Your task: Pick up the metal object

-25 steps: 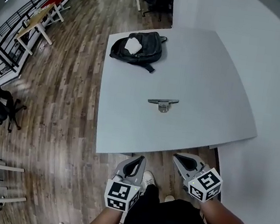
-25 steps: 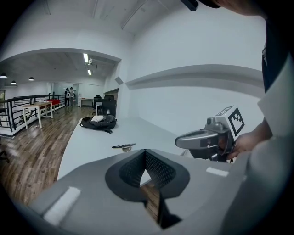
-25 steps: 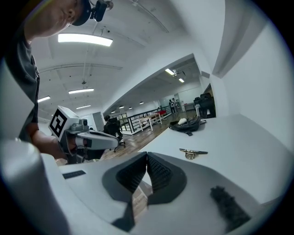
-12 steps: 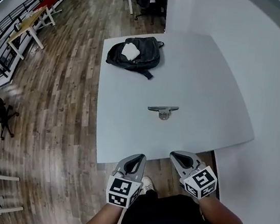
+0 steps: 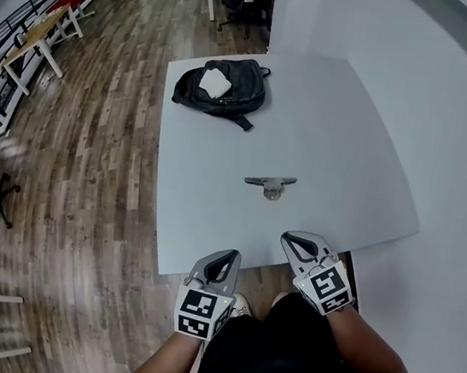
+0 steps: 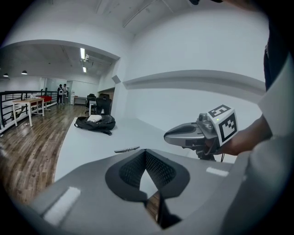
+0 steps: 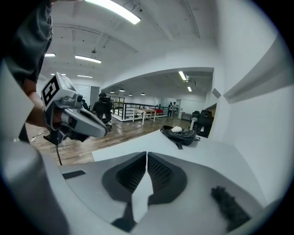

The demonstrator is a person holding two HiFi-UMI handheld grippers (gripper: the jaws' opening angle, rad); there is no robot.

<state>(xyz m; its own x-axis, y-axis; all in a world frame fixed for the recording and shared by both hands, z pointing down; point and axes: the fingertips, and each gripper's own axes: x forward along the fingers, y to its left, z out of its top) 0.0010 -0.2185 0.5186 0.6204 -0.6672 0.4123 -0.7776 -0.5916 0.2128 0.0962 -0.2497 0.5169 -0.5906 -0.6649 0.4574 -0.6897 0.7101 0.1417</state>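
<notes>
The metal object, a flat grey bar with a round part under it, lies near the middle of the pale grey table. In the left gripper view the metal object shows as a thin strip just beyond my jaws. My left gripper hangs at the table's near edge, shut and holding nothing; its tips meet. My right gripper reaches just over the near edge, below and right of the object, also shut and bare. The right gripper view does not show the object.
A black backpack with a white item on top lies at the table's far left corner. A white wall runs along the table's right side. Wooden floor lies to the left, with desks and chairs far off.
Both grippers have come forward towards the table's near edge; the right one now reaches over it. The metal object has not moved.
</notes>
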